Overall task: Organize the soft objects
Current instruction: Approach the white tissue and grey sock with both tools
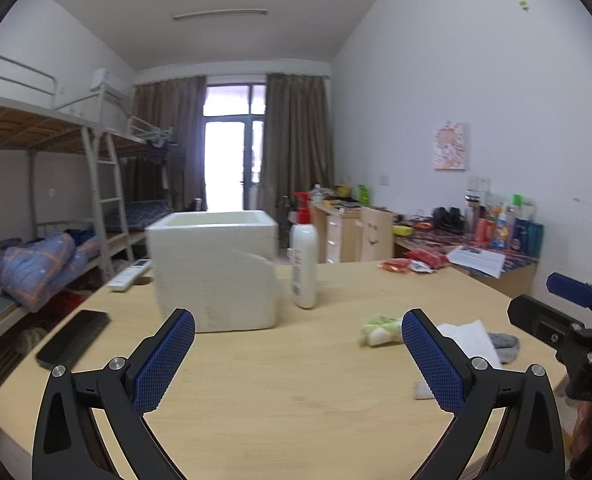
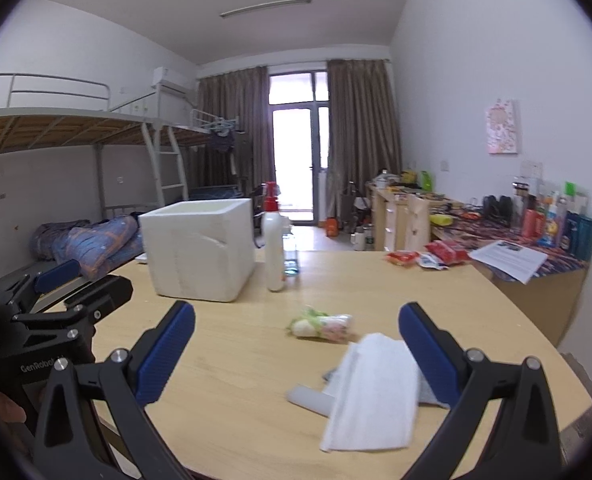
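Low in the right wrist frame, the white cloth (image 2: 370,392) is seen on the bench (image 2: 236,360) between the released right gripper (image 2: 296,354), the left gripper (image 1: 298,364) likewise spread and empty, so a shallow pinch could drag its folds apart.

Left gripper (image 1: 298,358) is sitting wide open, blue-padded fingers (image 1: 164,360) splayed apart with nothing between them, pointing level and forward above the table. Right gripper (image 2: 296,354) is doing the same: jaws fully spread, pads (image 2: 426,354) gripping nothing, aimed forward alongside the left. Each unit is showing up at the edge of the other's wrist view, so they're riding side by side, left one on the left, well apart, with part of a hand visible behind the left unit's black body.
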A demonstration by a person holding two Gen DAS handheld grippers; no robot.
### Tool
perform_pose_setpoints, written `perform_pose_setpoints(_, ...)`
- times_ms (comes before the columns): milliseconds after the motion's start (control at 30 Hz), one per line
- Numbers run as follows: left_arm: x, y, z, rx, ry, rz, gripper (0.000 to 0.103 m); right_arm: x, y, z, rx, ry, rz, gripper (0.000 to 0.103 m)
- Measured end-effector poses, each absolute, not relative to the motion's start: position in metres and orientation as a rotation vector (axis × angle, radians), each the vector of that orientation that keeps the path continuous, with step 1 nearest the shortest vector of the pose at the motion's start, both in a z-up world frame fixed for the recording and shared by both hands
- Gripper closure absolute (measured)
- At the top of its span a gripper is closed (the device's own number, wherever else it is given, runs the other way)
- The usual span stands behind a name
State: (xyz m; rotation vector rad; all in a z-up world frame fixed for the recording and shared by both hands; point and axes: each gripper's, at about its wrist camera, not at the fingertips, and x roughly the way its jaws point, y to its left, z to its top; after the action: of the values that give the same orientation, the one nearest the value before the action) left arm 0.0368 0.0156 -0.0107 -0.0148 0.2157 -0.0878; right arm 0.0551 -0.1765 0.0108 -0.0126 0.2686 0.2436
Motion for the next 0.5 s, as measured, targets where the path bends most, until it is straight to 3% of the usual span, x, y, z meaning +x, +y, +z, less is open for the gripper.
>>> perform_pose_setpoints(500,0.051,-0.057,-0.018,0.022,0.265,-0.295,0.0,0.036,-0.227,0.009,0.028,0.302,0.084,0.0)
